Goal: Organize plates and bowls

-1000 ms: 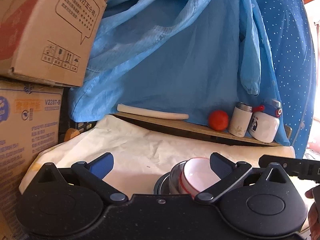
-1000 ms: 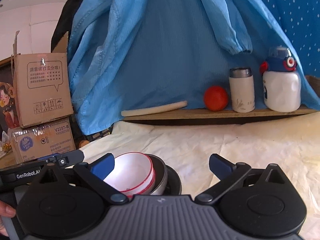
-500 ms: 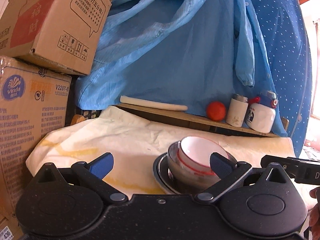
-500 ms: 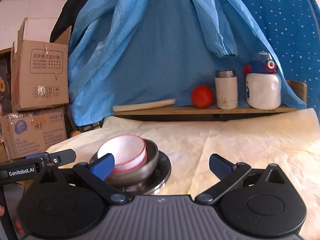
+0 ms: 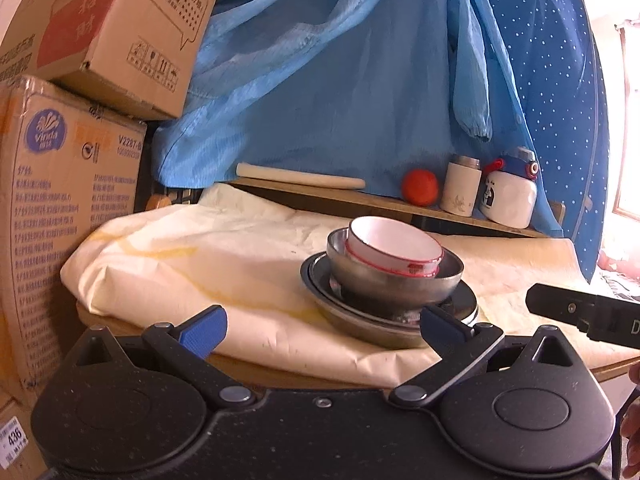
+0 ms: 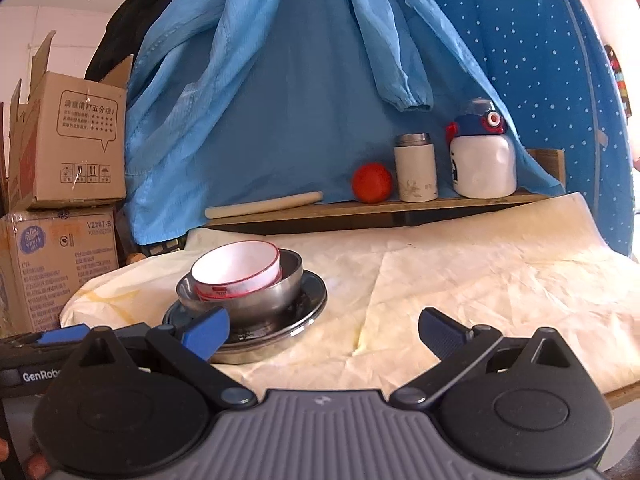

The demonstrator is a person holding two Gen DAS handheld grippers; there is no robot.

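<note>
two tools, left tool [image 5: 320, 324] and right tool [image 6: 324, 330], are spread wide, grasping nothing. beyond them on our surface [image 6: 460, 280], the white bowl [image 6: 236, 268] sits tilted in a steel bowl [image 6: 260, 296] on steel plates [image 6: 308, 300]; it looks fragile and slippery, so we'd pinch its rim.

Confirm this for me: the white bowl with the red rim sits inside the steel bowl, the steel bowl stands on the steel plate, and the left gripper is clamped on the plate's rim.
Not quite. The left gripper is open and holds nothing; its blue fingertips stand apart, short of the steel plate, as the left wrist view shows. The rest stands: the white bowl sits inside the steel bowl, which stands on the plate.
</note>
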